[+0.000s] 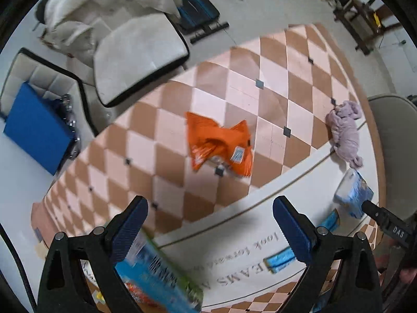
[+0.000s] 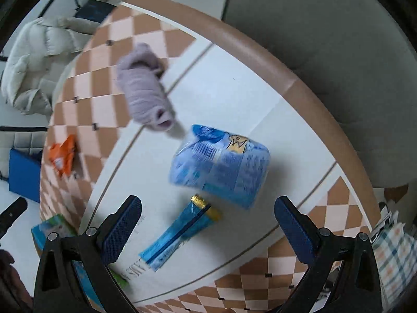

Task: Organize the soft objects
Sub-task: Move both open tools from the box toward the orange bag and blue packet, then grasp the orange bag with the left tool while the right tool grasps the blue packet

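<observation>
Right wrist view: my right gripper (image 2: 208, 219) fingers spread wide, empty, above blue sachet (image 2: 179, 232).
Left gripper (image 1: 209, 221): fingers wide apart, holding nothing.
Table (image 2: 234, 96): blue tissue pack (image 2: 221, 167), lilac cloth (image 2: 146, 94), orange packet (image 1: 221, 143).

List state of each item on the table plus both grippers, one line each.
left gripper: open, holding nothing
right gripper: open, holding nothing
orange packet: crumpled, lying flat
lilac cloth: bunched up
blue tissue pack: sealed, resting on table
blue sachet: lying flat, unopened as far as visible
blue-green box: beside left finger, blurred
</observation>
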`<state>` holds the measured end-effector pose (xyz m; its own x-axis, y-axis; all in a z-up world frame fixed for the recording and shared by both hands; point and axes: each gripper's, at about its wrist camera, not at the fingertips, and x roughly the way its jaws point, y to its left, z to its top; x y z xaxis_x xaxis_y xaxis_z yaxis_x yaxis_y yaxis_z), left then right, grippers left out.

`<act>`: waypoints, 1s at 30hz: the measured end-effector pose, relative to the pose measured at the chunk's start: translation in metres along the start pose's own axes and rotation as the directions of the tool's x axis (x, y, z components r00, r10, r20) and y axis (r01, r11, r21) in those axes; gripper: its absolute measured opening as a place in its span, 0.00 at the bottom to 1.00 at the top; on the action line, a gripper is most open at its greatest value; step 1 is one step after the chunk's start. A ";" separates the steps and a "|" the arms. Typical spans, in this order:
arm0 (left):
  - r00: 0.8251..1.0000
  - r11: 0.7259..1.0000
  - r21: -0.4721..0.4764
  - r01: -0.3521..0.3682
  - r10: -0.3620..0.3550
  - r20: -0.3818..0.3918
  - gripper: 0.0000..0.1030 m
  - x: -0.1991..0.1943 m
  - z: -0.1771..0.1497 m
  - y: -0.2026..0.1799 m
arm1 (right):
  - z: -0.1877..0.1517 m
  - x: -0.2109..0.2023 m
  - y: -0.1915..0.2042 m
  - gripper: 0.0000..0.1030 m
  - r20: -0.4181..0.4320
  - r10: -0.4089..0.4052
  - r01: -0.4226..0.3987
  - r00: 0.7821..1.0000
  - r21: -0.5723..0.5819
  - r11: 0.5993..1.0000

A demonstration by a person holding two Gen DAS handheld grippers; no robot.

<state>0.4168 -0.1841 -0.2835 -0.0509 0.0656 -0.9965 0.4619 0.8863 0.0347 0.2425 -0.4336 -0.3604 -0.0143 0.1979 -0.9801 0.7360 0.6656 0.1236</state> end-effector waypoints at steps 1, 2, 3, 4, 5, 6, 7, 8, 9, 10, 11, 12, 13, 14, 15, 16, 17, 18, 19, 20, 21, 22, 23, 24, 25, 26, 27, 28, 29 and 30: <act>1.000 1.000 0.000 0.011 -0.011 -0.021 0.96 0.009 0.007 -0.002 | 0.003 0.006 -0.002 1.00 -0.009 0.002 -0.002 1.000 0.007 1.000; 0.999 1.000 -0.004 0.017 -0.017 -0.039 0.96 0.017 0.013 -0.003 | 0.007 0.011 -0.003 1.00 -0.018 0.004 -0.003 1.000 0.015 1.000; 0.998 1.000 -0.006 0.015 -0.015 -0.054 0.96 0.027 0.020 -0.004 | 0.010 0.016 -0.005 1.00 -0.027 0.006 -0.005 1.000 0.029 1.000; 0.998 1.000 -0.003 0.011 -0.011 -0.067 0.96 0.034 0.025 -0.005 | 0.012 0.019 -0.006 1.00 -0.032 0.008 -0.007 0.999 0.036 0.999; 0.997 1.000 -0.001 -0.001 0.001 -0.083 0.96 0.043 0.030 -0.006 | 0.014 0.023 -0.007 1.00 -0.037 0.008 -0.007 0.999 0.045 0.999; 0.996 1.000 -0.002 -0.014 0.013 -0.092 0.96 0.051 0.035 -0.006 | 0.017 0.028 -0.009 1.00 -0.045 -0.001 0.003 0.999 0.054 0.999; 0.995 1.000 0.000 -0.021 0.021 -0.100 0.96 0.057 0.040 -0.006 | 0.019 0.032 -0.012 1.00 -0.048 -0.007 0.010 0.999 0.060 0.998; 0.993 0.999 0.002 -0.032 0.032 -0.110 0.96 0.064 0.044 -0.006 | 0.021 0.037 -0.014 1.00 -0.055 -0.013 0.017 0.998 0.063 0.998; 0.992 0.999 0.006 -0.042 0.043 -0.119 0.96 0.071 0.048 -0.007 | 0.022 0.040 -0.015 1.00 -0.066 -0.017 0.021 0.998 0.064 0.998; 0.991 0.999 0.008 -0.044 0.044 -0.125 0.96 0.075 0.051 -0.007 | 0.023 0.044 -0.016 1.00 -0.076 -0.014 0.019 0.997 0.064 0.998; 0.990 0.999 0.008 -0.047 0.047 -0.135 0.96 0.080 0.053 -0.007 | 0.023 0.047 -0.015 1.00 -0.084 -0.008 0.014 0.996 0.065 0.998; 0.988 0.999 0.011 -0.051 0.052 -0.144 0.96 0.085 0.056 -0.007 | 0.024 0.050 -0.014 1.00 -0.092 -0.006 0.012 0.996 0.063 0.998; 0.987 0.998 0.013 -0.053 0.055 -0.148 0.96 0.088 0.058 -0.007 | 0.025 0.052 -0.014 1.00 -0.095 -0.007 0.013 0.995 0.061 0.998; 0.986 0.998 0.016 -0.059 0.060 -0.153 0.96 0.092 0.059 -0.008 | 0.025 0.053 -0.013 1.00 -0.098 -0.009 0.015 0.995 0.057 0.998; 0.986 0.998 0.019 -0.062 0.064 -0.157 0.96 0.095 0.060 -0.009 | 0.026 0.055 -0.011 1.00 -0.102 -0.010 0.015 0.995 0.054 0.998; 0.987 0.999 0.028 -0.044 0.048 -0.155 0.95 0.097 0.061 -0.009 | 0.027 0.056 -0.009 1.00 -0.107 -0.010 0.015 0.994 0.051 0.999; 0.988 0.998 0.026 -0.049 0.052 -0.147 0.91 0.097 0.062 -0.010 | 0.027 0.058 -0.007 1.00 -0.110 -0.013 0.018 0.994 0.049 0.999; 0.989 0.998 0.022 -0.055 0.058 -0.133 0.86 0.097 0.061 -0.011 | 0.028 0.058 -0.005 1.00 -0.112 -0.018 0.023 0.994 0.046 0.999; 0.990 0.998 0.022 -0.057 0.060 -0.127 0.74 0.097 0.060 -0.011 | 0.028 0.059 -0.004 1.00 -0.114 -0.021 0.026 0.993 0.041 0.999; 0.991 0.998 0.017 -0.059 0.060 -0.119 0.72 0.096 0.059 -0.011 | 0.032 0.059 -0.002 1.00 -0.118 -0.023 0.028 0.993 0.039 0.999; 0.992 0.998 0.012 -0.058 0.059 -0.113 0.70 0.095 0.059 -0.012 | 0.032 0.060 -0.001 1.00 -0.124 -0.025 0.030 0.992 0.037 0.999; 0.992 0.998 0.009 -0.060 0.060 -0.109 0.67 0.095 0.058 -0.013 | 0.033 0.062 -0.001 1.00 -0.131 -0.022 0.028 0.991 0.041 0.999; 0.993 0.998 0.008 -0.064 0.064 -0.104 0.63 0.094 0.057 -0.015 | 0.035 0.063 0.001 1.00 -0.136 -0.019 0.025 0.990 0.045 0.999; 0.993 0.998 0.008 -0.069 0.070 -0.098 0.63 0.093 0.055 -0.016 | 0.038 0.063 0.002 1.00 -0.139 -0.016 0.023 0.990 0.047 0.999; 0.993 0.997 0.008 -0.071 0.071 -0.096 0.63 0.093 0.055 -0.016 | 0.038 0.062 0.002 1.00 -0.131 -0.008 0.015 0.991 0.050 0.999; 0.993 0.998 0.009 -0.068 0.068 -0.096 0.62 0.093 0.052 -0.016 | 0.038 0.062 0.002 1.00 -0.123 -0.006 0.012 0.992 0.048 0.999; 0.993 0.998 0.007 -0.064 0.065 -0.097 0.62 0.093 0.050 -0.016 | 0.037 0.062 0.002 1.00 -0.117 -0.002 0.008 0.993 0.049 0.999; 0.994 0.998 0.004 -0.063 0.063 -0.094 0.62 0.091 0.047 -0.016 | 0.036 0.060 0.000 0.98 -0.109 0.009 -0.003 0.994 0.056 0.998; 0.994 0.998 0.003 -0.060 0.060 -0.090 0.62 0.089 0.044 -0.017 | 0.039 0.056 -0.007 0.94 -0.103 0.019 -0.013 0.994 0.059 0.998; 0.995 0.999 0.000 -0.053 0.053 -0.086 0.62 0.086 0.040 -0.018 | 0.037 0.055 -0.008 0.93 -0.097 0.023 -0.017 0.995 0.060 0.998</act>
<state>0.4395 -0.2125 -0.3731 -0.1026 0.1514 -0.9831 0.4637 0.8817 0.0874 0.2607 -0.4545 -0.4209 -0.0629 0.2823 -0.9573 0.7756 0.6175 0.1312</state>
